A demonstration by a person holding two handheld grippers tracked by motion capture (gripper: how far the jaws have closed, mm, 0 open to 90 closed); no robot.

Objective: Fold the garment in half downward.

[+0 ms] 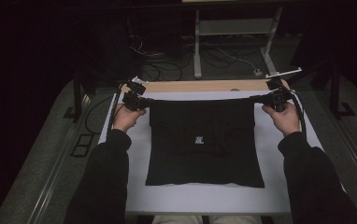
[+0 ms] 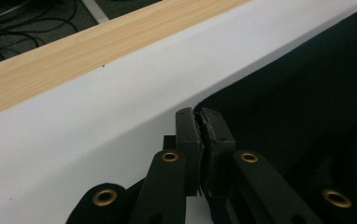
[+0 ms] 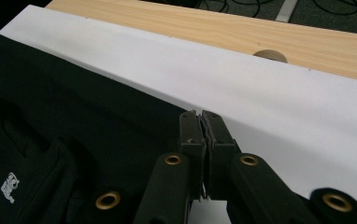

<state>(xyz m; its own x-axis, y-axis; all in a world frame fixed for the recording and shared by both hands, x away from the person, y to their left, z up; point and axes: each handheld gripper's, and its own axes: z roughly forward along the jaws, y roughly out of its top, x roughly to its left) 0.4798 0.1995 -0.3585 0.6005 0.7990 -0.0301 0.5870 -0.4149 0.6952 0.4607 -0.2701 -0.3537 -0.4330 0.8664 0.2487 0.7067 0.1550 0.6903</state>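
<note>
Lab workspace, cables [image 1: 167, 65] on floor, metal frame stand [image 1: 235, 32]

I see a matt black cloth garment [image 1: 204, 140] on a smooth white sheet [image 2: 74, 154]; beyond it runs pale grained wood [image 3: 260, 32]. My gripper's [image 2: 200, 122] links carry shiny brass rivets.

Bare white tabletop [image 1: 284, 186] lies free around the black garment [image 1: 204, 149]; nothing blocks passage.

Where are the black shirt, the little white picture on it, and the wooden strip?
black shirt [image 1: 204, 158], high view, on its flat middle.
little white picture [image 1: 199, 139], high view, on the print itself.
wooden strip [image 1: 200, 86], high view, along the table's far edge.
</note>
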